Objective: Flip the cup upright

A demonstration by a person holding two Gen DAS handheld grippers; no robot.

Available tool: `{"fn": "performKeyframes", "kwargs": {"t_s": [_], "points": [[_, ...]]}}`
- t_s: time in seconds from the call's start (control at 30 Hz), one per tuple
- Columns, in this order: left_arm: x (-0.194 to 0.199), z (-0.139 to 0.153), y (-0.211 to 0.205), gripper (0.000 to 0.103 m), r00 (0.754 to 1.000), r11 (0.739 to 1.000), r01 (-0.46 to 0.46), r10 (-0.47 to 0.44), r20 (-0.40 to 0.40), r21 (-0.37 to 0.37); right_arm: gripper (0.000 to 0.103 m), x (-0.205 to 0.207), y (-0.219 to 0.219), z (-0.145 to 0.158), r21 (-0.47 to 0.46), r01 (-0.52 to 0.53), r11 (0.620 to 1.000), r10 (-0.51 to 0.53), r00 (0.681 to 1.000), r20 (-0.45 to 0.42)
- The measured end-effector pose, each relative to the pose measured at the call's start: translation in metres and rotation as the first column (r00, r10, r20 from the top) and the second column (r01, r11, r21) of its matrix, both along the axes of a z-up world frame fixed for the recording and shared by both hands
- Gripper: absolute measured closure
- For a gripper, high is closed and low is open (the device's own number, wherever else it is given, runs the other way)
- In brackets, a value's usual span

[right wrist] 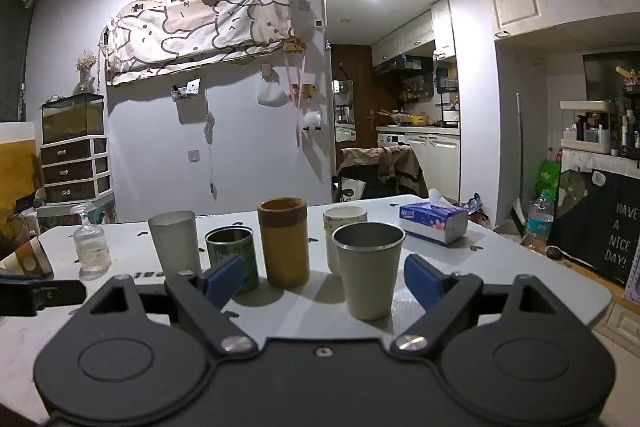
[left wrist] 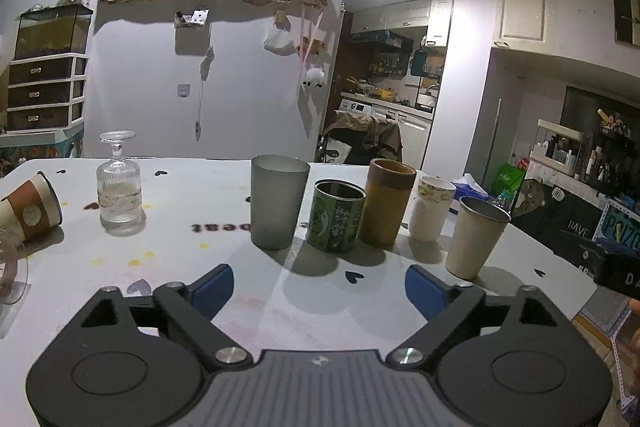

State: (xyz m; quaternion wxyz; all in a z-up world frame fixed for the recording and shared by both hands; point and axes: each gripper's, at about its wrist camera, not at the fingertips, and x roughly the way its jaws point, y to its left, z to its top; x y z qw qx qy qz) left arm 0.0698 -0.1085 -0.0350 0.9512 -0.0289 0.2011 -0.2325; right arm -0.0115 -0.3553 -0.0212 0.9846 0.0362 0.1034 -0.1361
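Note:
A row of upright cups stands on the white table (left wrist: pixel 168 267): a grey frosted tumbler (left wrist: pixel 278 201), a green tin (left wrist: pixel 335 215), a brown cylinder cup (left wrist: pixel 387 201), a white paper cup (left wrist: pixel 432 207) and a metal cup (left wrist: pixel 476 235). A stemmed glass (left wrist: pixel 118 187) stands upside down at the left. A brown paper cup (left wrist: pixel 30 207) lies on its side at the far left. A clear glass (left wrist: pixel 12 267) lies at the left edge. My left gripper (left wrist: pixel 318 287) is open and empty in front of the row. My right gripper (right wrist: pixel 324 277) is open and empty, with the metal cup (right wrist: pixel 368 267) just ahead of its fingers.
A tissue box (right wrist: pixel 434 219) lies at the table's back right. A chair with a draped jacket (right wrist: pixel 380 163) stands behind the table. Drawers with a tank (right wrist: pixel 74 155) stand at the left wall. The right gripper's body (left wrist: pixel 618 271) shows at the right edge of the left wrist view.

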Motion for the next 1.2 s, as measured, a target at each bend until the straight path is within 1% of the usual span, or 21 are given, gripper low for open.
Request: {"fn": "performKeyframes", "kwargs": {"t_s": [0.1, 0.2, 0.33, 0.57, 1.2], "points": [[-0.006, 0.0, -0.002, 0.003, 1.0, 1.0, -0.005, 0.005, 0.007, 0.0, 0.012, -0.009, 0.004, -0.002, -0.007, 0.016, 1.0, -0.017, 1.0, -0.006], [-0.011, -0.001, -0.003, 0.0, 1.0, 1.0, -0.013, 0.013, 0.011, 0.003, 0.007, -0.018, 0.006, -0.004, -0.019, 0.026, 0.999, -0.027, 1.0, -0.013], [-0.016, -0.002, -0.005, 0.0, 1.0, 1.0, -0.016, 0.016, 0.005, 0.018, 0.001, -0.025, 0.006, -0.006, -0.023, 0.041, 0.999, -0.041, 0.999, -0.022], [-0.022, -0.004, -0.006, 0.0, 1.0, 0.999, -0.014, 0.014, 0.003, 0.043, 0.0, -0.026, 0.007, -0.011, -0.019, 0.036, 0.999, -0.036, 0.998, -0.046], [-0.028, 0.003, -0.003, 0.0, 0.999, 0.998, -0.035, 0.034, 0.024, 0.056, 0.0, -0.027, 0.013, -0.009, -0.02, 0.02, 1.0, -0.021, 0.999, -0.043]]}}
